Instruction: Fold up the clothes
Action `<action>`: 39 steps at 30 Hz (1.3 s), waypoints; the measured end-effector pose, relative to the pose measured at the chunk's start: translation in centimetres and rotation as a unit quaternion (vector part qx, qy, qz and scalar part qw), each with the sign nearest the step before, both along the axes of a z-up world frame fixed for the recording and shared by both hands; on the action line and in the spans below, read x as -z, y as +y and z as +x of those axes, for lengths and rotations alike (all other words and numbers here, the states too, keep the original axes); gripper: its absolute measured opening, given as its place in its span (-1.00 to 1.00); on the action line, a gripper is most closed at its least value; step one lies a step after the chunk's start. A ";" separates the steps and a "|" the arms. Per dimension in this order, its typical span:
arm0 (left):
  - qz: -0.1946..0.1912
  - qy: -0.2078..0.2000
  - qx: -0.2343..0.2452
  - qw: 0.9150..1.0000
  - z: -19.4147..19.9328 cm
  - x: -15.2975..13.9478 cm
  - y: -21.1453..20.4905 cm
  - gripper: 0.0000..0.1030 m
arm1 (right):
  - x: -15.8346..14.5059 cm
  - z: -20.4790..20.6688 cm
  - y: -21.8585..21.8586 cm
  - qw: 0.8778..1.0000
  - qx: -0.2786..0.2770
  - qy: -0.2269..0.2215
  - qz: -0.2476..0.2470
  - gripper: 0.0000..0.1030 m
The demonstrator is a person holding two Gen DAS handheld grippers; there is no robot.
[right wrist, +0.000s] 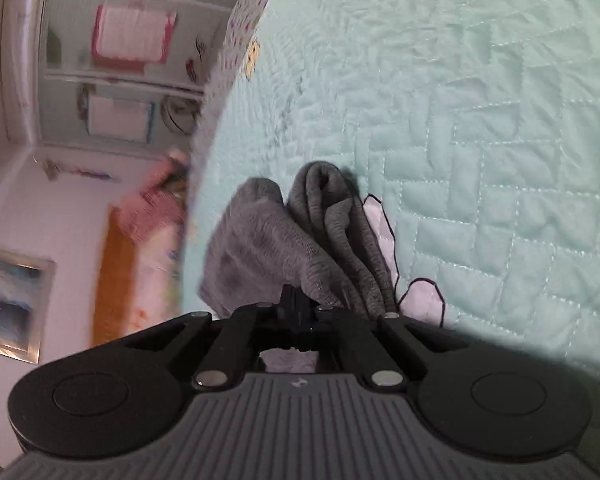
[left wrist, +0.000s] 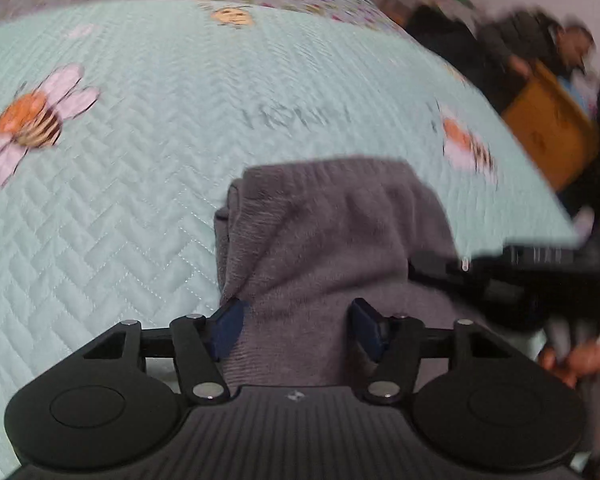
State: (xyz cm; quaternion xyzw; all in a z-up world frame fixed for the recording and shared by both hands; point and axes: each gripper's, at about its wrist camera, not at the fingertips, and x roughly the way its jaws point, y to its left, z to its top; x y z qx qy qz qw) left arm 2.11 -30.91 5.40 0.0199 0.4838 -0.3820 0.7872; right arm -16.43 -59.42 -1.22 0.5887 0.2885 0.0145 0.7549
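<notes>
A grey knitted garment (left wrist: 332, 232) lies bunched on a mint quilted bedspread (left wrist: 140, 220). My left gripper (left wrist: 296, 326) points down at it. Its blue pads (left wrist: 228, 328) stand apart with the near part of the cloth lying between them, and I see no pinch, so it is open. In the right wrist view the same garment (right wrist: 268, 240) rises in two folds from my right gripper (right wrist: 298, 304), whose jaws are closed tight on its edge. The black frame of the right gripper (left wrist: 520, 276) reaches in from the right in the left wrist view.
The bedspread carries flower-and-bee prints (left wrist: 32, 120) and ends at an edge on the right (left wrist: 540, 184). Beyond it a person holds a cardboard box (left wrist: 548, 128). A hand (left wrist: 580, 360) shows at the lower right. White shelves (right wrist: 120, 80) and a framed picture (right wrist: 12, 304) stand past the bed.
</notes>
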 end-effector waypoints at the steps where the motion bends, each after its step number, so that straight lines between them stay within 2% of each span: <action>1: -0.003 -0.006 0.001 1.000 -0.1 -0.7 0.3 0.17 | -0.8 -0.3 0.2 1.000 -0.004 -0.009 -0.014 -0.96; 2: -0.008 -0.007 -0.007 1.000 -0.3 -1.5 0.4 0.13 | -1.6 -0.6 0.4 0.999 -0.009 -0.017 -0.027 -0.82; 4: -0.042 -0.001 -0.023 0.999 -0.7 -3.2 1.5 0.13 | -3.0 -1.9 0.5 0.999 0.001 -0.038 -0.038 -0.82; 7: -0.094 -0.008 -0.007 0.996 -1.0 -4.8 1.1 0.15 | -4.7 -4.4 1.7 0.998 -0.003 -0.053 -0.037 -0.82; 8: -0.093 -0.009 0.005 0.996 -1.0 -4.7 0.1 0.15 | -5.0 -5.1 2.4 0.998 -0.008 -0.056 -0.035 -0.81; 9: -0.075 -0.015 0.015 0.997 -0.9 -4.1 -1.3 0.15 | -4.9 -5.7 3.2 0.998 -0.020 -0.053 -0.031 -0.78; 10: -0.038 -0.021 0.020 0.999 -0.6 -3.1 -2.9 0.15 | -4.3 -6.2 3.9 0.998 -0.033 -0.030 -0.041 -0.74; 12: 0.019 -0.029 0.019 0.999 0.0 -1.3 -5.0 0.09 | -2.1 -5.5 5.6 0.992 -0.051 0.035 -0.107 -1.00; 13: 0.047 -0.033 0.018 0.998 0.2 -0.4 -6.0 0.10 | -1.5 -5.6 6.2 0.989 -0.050 0.029 -0.136 -1.00; 16: 0.065 -0.077 0.029 0.994 -2.2 -2.7 -6.4 0.10 | -2.9 -5.5 6.0 0.989 -0.046 0.030 -0.135 -0.95; 17: 0.066 -0.091 0.028 0.993 -3.2 -3.6 -6.1 0.11 | -3.9 -5.4 5.9 0.989 -0.048 0.033 -0.137 -0.68; 18: 0.078 -0.102 0.023 0.991 -4.2 -4.3 -5.4 0.18 | -5.2 -5.4 6.0 0.987 -0.049 0.033 -0.148 -0.26; 19: 0.092 -0.113 0.017 0.989 -5.2 -5.0 -4.8 0.31 | -6.9 -5.6 6.4 0.982 -0.046 0.027 -0.180 -0.04; 20: 0.106 -0.124 0.011 0.987 -6.2 -5.7 -4.1 0.37 | -8.4 -5.6 7.1 0.975 -0.039 0.025 -0.219 0.38; 21: 0.124 -0.129 0.007 0.984 -7.2 -6.1 -3.4 0.39 | -9.9 -5.7 7.8 0.965 -0.033 0.024 -0.259 0.52; 22: 0.142 -0.129 0.003 0.981 -8.1 -6.3 -2.5 0.40 | -11.3 -6.1 8.4 0.953 -0.027 0.025 -0.300 0.57; 23: 0.161 -0.127 -0.001 0.979 -9.1 -6.5 -1.7 0.40 | -12.4 -6.2 9.0 0.943 -0.023 0.031 -0.331 0.57; 25: 0.200 -0.102 -0.026 0.974 -10.4 -6.5 0.1 0.40 | -13.5 -5.5 10.0 0.933 -0.017 0.061 -0.355 0.57; 28: 0.259 -0.055 -0.059 0.963 -12.0 -5.7 2.4 0.40 | -13.5 -3.5 11.1 0.925 -0.047 0.175 -0.335 0.57; 29: 0.258 -0.035 -0.058 0.964 -12.4 -5.4 2.8 0.39 | -13.4 -3.2 11.5 0.921 -0.064 0.206 -0.324 0.57; 31: 0.251 0.006 -0.055 0.966 -13.2 -5.0 3.5 0.39 | -12.9 -2.6 12.7 0.919 -0.095 0.238 -0.300 0.57; 33: 0.244 0.047 -0.051 0.967 -13.9 -4.5 4.3 0.39 | -12.7 -2.6 14.1 0.919 -0.106 0.242 -0.293 0.57; 35: 0.235 0.075 -0.046 0.968 -14.5 -4.4 4.6 0.39 | -12.4 -2.9 15.1 0.909 -0.110 0.257 -0.309 0.57; 38: 0.250 0.041 -0.053 0.966 -15.4 -5.5 4.2 0.39 | -12.8 -4.2 16.2 0.886 -0.112 0.277 -0.355 0.57; 39: 0.248 0.032 -0.057 0.967 -15.6 -5.9 4.3 0.39 | -13.1 -4.8 16.7 0.881 -0.112 0.278 -0.365 0.57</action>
